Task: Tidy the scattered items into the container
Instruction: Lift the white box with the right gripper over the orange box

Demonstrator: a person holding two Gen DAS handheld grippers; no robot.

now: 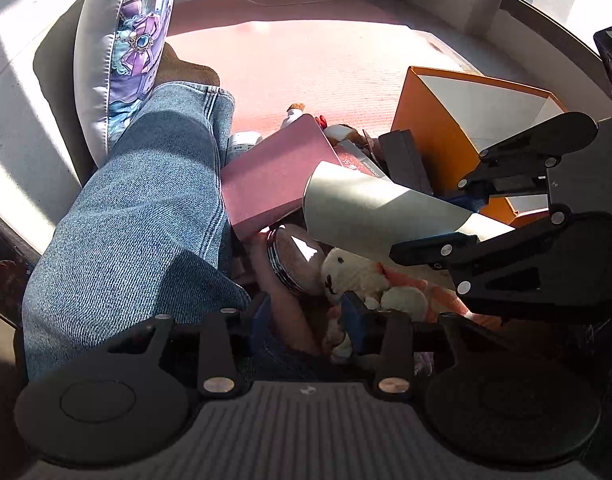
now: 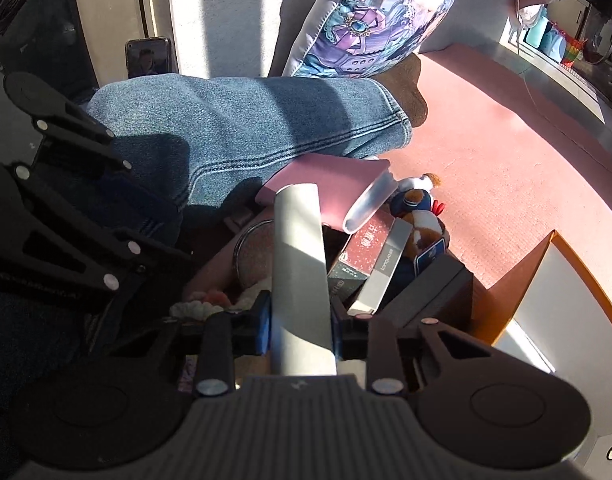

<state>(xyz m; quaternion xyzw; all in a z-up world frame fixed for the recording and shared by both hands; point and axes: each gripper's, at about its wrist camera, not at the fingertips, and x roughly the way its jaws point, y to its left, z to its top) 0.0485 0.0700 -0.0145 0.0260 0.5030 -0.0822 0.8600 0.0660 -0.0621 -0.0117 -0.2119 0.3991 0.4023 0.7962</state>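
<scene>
My right gripper (image 2: 298,328) is shut on a long grey box (image 2: 300,264), which it holds lifted over the pile; the left wrist view shows that gripper (image 1: 429,216) with the box (image 1: 369,204). My left gripper (image 1: 307,312) hangs low over the pile with its jaws apart. A white and pink plush toy (image 1: 357,276) lies between and just past its fingers; I cannot tell if the pads press on it. Around it lie a round shiny tin (image 1: 296,256), a pink book (image 1: 274,172) and a dark grey box (image 1: 405,156). The orange container (image 1: 433,132) stands at the right.
A person's leg in blue jeans (image 1: 146,200) lies across the left, touching the pile. A printed pillow (image 1: 134,40) leans behind it. A red box (image 2: 361,248), a clear tube (image 2: 369,200) and a brown plush toy (image 2: 419,216) lie on the pink mat (image 2: 505,160).
</scene>
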